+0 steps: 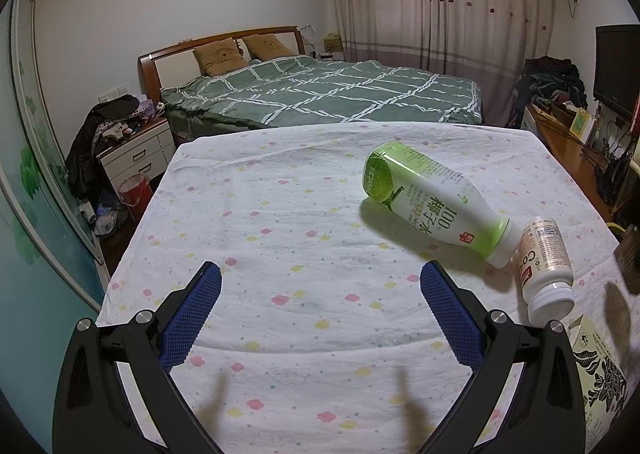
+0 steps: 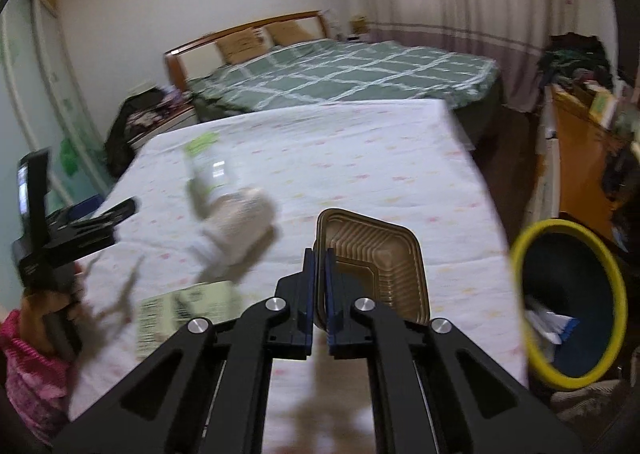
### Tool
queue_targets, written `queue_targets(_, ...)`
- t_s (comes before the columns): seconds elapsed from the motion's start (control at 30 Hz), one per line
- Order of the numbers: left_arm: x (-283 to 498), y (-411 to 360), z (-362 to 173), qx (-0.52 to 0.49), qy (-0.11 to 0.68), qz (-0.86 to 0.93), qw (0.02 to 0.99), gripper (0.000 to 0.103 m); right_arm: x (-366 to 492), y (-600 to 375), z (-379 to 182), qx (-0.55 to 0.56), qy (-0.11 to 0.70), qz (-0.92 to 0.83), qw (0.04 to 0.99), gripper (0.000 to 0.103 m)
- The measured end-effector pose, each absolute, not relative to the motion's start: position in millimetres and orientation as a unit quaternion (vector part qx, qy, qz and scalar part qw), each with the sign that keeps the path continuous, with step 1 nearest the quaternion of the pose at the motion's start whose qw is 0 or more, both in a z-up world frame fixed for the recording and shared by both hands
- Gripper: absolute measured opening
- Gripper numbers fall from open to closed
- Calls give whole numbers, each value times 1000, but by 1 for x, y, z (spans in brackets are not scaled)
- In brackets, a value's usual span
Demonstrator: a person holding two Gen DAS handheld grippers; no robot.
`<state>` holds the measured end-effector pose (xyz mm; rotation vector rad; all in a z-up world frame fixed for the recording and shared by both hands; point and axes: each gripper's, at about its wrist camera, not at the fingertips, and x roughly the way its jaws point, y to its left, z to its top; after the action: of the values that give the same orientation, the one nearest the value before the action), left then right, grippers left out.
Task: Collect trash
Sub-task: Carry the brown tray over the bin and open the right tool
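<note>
My right gripper (image 2: 319, 254) is shut on the near rim of a brown ribbed plastic tray (image 2: 376, 254), which it holds tilted above the cloth-covered table (image 2: 360, 158). A bin with a yellow rim (image 2: 560, 224) stands beside the table to the right, with paper scraps inside. My left gripper (image 1: 320, 270) hangs open over the cloth with nothing between its blue pads. A green-and-white bottle (image 1: 432, 202) lies on its side to its right. A small white bottle (image 1: 544, 262) lies beside that one, and a printed carton (image 1: 600, 374) sits at the right edge.
A bed with a green checked cover (image 1: 320, 94) stands behind the table. A nightstand piled with clothes (image 1: 132, 146) is at the left and a wooden desk (image 1: 568, 150) at the right. A hand in a pink sleeve (image 2: 28, 366) holds the left gripper.
</note>
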<state>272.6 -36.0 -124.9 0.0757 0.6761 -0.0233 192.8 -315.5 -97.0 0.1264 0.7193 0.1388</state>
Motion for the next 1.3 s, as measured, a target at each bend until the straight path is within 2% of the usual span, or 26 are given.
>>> queue_targets(0.5, 276, -35, -126, 39, 337, -9, 941, 98, 208, -451, -126, 90, 379, -104, 915, 5)
queue_targets(0.93, 276, -35, -127, 39, 338, -9, 940, 98, 210, -507, -168, 125, 417, -171, 884, 5)
queue_targets(0.97, 276, -35, -127, 39, 338, -9, 940, 98, 210, -509, -169, 126, 418, -173, 883, 7)
queue_targets(1.03, 276, -35, -127, 40, 339, -9, 940, 98, 209, -512, -171, 130, 420, -179, 880, 18)
queue_targets(1.07, 276, -35, -127, 40, 338, -9, 940, 98, 208, -513, -171, 132, 419, -181, 880, 28)
queue_targets(1.1, 276, -35, -127, 40, 338, -9, 940, 98, 206, -513, -171, 133, 417, -183, 880, 31)
queue_targets(1.3, 276, -35, -128, 41, 338, -8, 940, 98, 197, -510, -163, 132, 407, -187, 885, 32)
